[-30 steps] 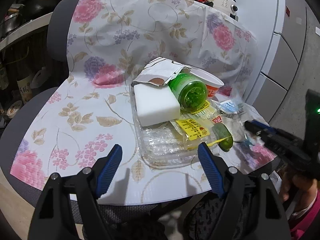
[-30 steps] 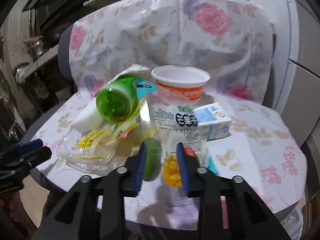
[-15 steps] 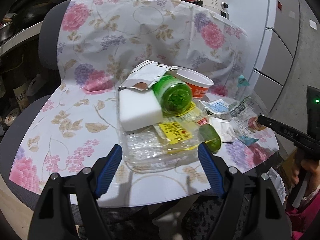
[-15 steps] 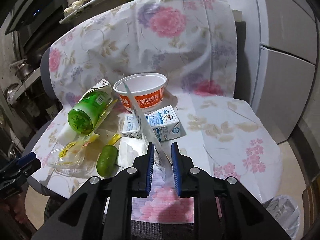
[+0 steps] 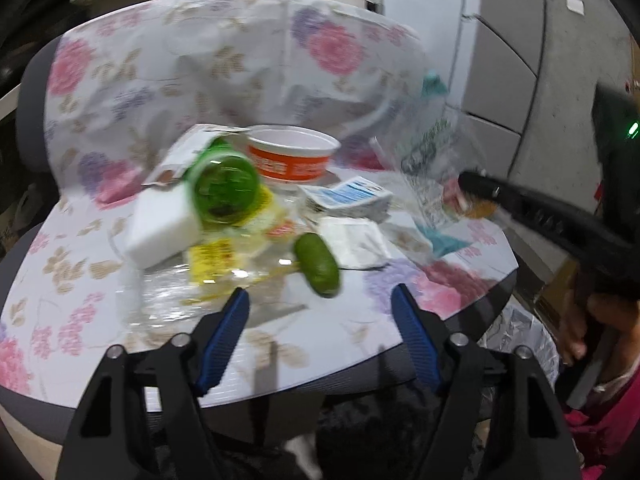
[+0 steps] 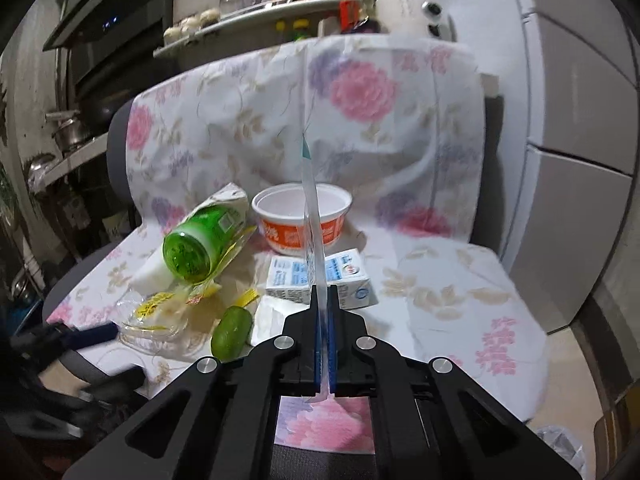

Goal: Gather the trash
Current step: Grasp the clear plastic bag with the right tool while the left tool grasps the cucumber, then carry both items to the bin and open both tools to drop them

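Note:
Trash lies on a chair draped in floral cloth [image 6: 440,280]. My right gripper [image 6: 323,292] is shut on a clear plastic wrapper [image 6: 310,200], seen edge-on, lifted above the seat; it also shows in the left wrist view [image 5: 424,160], hanging from the right gripper [image 5: 466,180]. My left gripper [image 5: 320,300] is open and empty, just in front of a green lime [image 5: 317,264]. On the seat lie a green bottle [image 6: 192,248], a white foam block [image 5: 160,228], an orange paper bowl [image 6: 302,220], a small milk carton [image 6: 320,276] and a clear tray with yellow packets [image 5: 208,268].
A white napkin [image 5: 352,240] lies beside the lime. A clear trash bag [image 5: 520,336] sits on the floor to the right of the chair. Grey cabinets [image 6: 580,160] stand at the right; a cluttered shelf [image 6: 280,0] is behind the chair.
My right gripper closed on the clear wrapper and lifted it up off the seat, pulling back to the right. My left gripper swung rightwards, toward the lime.

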### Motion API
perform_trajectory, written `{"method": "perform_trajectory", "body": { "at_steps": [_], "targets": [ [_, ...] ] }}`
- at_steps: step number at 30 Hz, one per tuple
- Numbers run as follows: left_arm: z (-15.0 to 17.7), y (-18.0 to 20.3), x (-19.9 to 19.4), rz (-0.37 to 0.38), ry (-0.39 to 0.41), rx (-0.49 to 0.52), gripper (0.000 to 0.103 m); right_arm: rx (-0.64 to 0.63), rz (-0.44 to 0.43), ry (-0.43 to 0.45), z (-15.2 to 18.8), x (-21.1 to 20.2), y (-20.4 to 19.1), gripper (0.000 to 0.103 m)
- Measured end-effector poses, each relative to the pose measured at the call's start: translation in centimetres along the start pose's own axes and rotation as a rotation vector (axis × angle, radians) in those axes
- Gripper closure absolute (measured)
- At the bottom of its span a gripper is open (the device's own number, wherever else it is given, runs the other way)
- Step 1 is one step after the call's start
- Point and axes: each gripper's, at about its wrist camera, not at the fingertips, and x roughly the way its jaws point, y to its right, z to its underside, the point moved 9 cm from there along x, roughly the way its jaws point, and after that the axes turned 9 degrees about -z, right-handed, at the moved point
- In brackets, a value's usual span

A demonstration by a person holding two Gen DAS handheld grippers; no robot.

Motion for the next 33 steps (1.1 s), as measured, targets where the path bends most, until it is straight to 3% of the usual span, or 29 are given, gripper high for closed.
{"method": "perform_trajectory", "body": {
  "at_steps": [5, 10, 19, 21, 23, 27, 31, 33],
  "targets": [
    [0.6, 2.5, 3.2, -0.041, -0.048, 0.031, 0.051, 0.031, 0.007, 0.021, 0.3, -2.2, 1.1, 0.1],
    [0.7, 1.9, 6.5, -0.158, -0.105, -0.012, 0.051, 0.048, 0.018, 0.032, 1.0, -3.6, 2.3, 0.1],
    [-0.3, 1.8, 9.9, -0.216, -0.119, -0.037, 0.051, 0.087, 0.019, 0.018, 1.9, -3.5, 3.7, 0.1],
    [-0.4, 1.7, 10.1, -0.225, -0.119, -0.04, 0.064, 0.089, 0.021, 0.012, 2.1, -3.3, 3.8, 0.1],
    [-0.5, 1.5, 10.2, -0.23, -0.115, -0.043, 0.07, 0.094, 0.022, 0.007, 2.3, -3.2, 3.8, 0.1],
    [-0.4, 1.7, 9.0, -0.141, -0.099, -0.079, 0.071, 0.106, 0.021, 0.002, 2.6, -3.3, 3.7, 0.1],
    [0.4, 2.8, 5.7, 0.007, -0.057, -0.086, 0.072, 0.141, 0.009, -0.003, 3.1, -3.3, 3.9, 0.1],
    [0.5, 2.8, 4.3, 0.026, -0.029, -0.077, 0.072, 0.172, -0.001, -0.01, 3.4, -3.1, 4.3, 0.1]
  ]
}}
